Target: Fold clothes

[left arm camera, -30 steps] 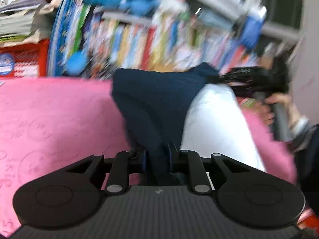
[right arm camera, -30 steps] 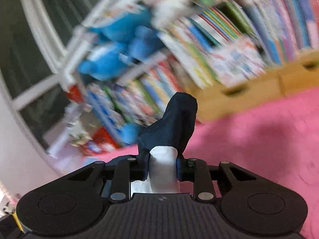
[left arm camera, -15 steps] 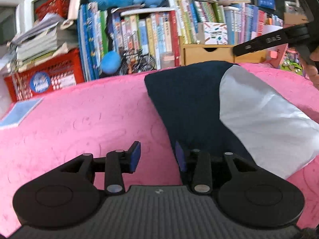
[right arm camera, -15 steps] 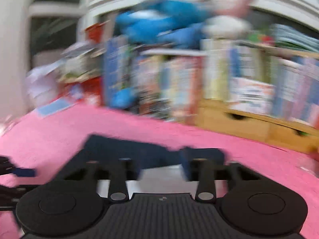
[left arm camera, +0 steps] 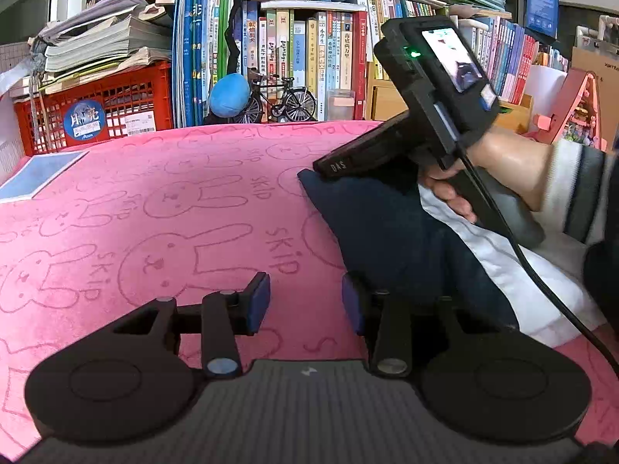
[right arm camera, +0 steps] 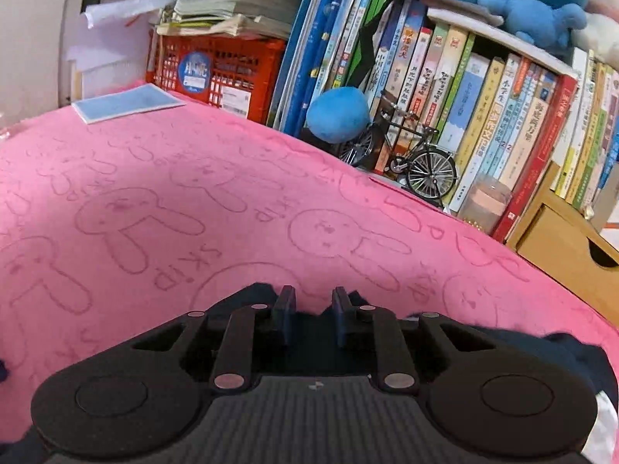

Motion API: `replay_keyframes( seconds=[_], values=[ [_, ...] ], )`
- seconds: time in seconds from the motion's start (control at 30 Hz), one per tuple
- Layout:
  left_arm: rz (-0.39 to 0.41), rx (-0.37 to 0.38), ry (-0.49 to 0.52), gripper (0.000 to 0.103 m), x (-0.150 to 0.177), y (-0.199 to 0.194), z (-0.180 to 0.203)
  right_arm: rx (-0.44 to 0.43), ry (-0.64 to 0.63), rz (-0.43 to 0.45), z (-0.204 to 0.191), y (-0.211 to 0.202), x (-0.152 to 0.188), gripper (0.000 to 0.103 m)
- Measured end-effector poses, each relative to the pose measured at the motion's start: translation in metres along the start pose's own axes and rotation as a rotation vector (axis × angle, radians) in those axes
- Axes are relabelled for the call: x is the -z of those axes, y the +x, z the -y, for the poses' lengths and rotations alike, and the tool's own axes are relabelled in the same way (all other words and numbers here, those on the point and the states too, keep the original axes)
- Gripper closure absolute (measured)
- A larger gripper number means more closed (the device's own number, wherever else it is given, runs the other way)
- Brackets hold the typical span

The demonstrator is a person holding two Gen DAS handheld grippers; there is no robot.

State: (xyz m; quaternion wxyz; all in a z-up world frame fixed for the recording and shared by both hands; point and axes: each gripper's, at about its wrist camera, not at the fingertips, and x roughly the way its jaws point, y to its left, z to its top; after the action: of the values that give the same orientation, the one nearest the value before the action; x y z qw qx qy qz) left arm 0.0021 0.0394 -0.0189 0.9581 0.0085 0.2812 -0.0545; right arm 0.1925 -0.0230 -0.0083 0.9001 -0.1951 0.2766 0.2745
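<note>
A navy and white garment (left arm camera: pixel 387 232) lies flat on the pink rabbit-print cloth (left arm camera: pixel 154 212), right of centre. My left gripper (left arm camera: pixel 305 303) hovers low at the garment's near left edge. Its jaws are opening, with only pink cloth between them, and the right finger is beside the navy edge. A hand (left arm camera: pixel 499 170) holds my right gripper (left arm camera: pixel 325 164) over the garment's far left corner. In the right wrist view that gripper (right arm camera: pixel 313 311) is closing, its pads still apart, with navy fabric (right arm camera: pixel 572 352) under and between the fingers.
Along the far edge stand a bookshelf (left arm camera: pixel 309 46), a red crate (left arm camera: pixel 104 104) under stacked papers, a blue plush ball (left arm camera: pixel 228 94), a model bicycle (left arm camera: pixel 282 100) and a wooden drawer box (right arm camera: pixel 561 239). A blue card (left arm camera: pixel 38 174) lies at far left.
My left gripper let go of the navy fabric and opened. The garment dropped flat onto the cloth. My right gripper released its fold, rolled level and swung across to the far left corner.
</note>
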Motion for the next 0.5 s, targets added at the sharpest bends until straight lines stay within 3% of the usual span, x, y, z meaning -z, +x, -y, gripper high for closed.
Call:
replay_keyframes(
  seconds=[0.13, 0.2, 0.23, 0.27, 0.33, 0.5],
  values=[
    [-0.001, -0.003, 0.008, 0.061, 0.001, 0.001, 0.001, -0.070, 0.103, -0.012, 0.021, -0.008, 0.002, 0.075],
    [-0.002, -0.006, 0.013, 0.060, 0.001, 0.001, 0.002, -0.067, 0.229, 0.021, 0.029, -0.033, 0.002, 0.050],
    [-0.002, -0.008, 0.015, 0.060, 0.002, 0.001, 0.002, -0.071, 0.283, 0.053, 0.031, -0.049, 0.003, 0.029],
    [-0.002, -0.011, 0.016, 0.059, 0.002, 0.001, 0.002, -0.078, 0.315, 0.094, 0.030, -0.068, 0.004, 0.020],
    [-0.003, -0.020, 0.016, 0.055, 0.003, 0.002, 0.002, -0.076, 0.321, 0.164, 0.024, -0.108, 0.011, 0.018],
    [-0.005, -0.035, 0.017, 0.051, 0.003, 0.002, 0.003, 0.061, 0.250, 0.166, 0.002, -0.179, 0.059, 0.013]
  ],
)
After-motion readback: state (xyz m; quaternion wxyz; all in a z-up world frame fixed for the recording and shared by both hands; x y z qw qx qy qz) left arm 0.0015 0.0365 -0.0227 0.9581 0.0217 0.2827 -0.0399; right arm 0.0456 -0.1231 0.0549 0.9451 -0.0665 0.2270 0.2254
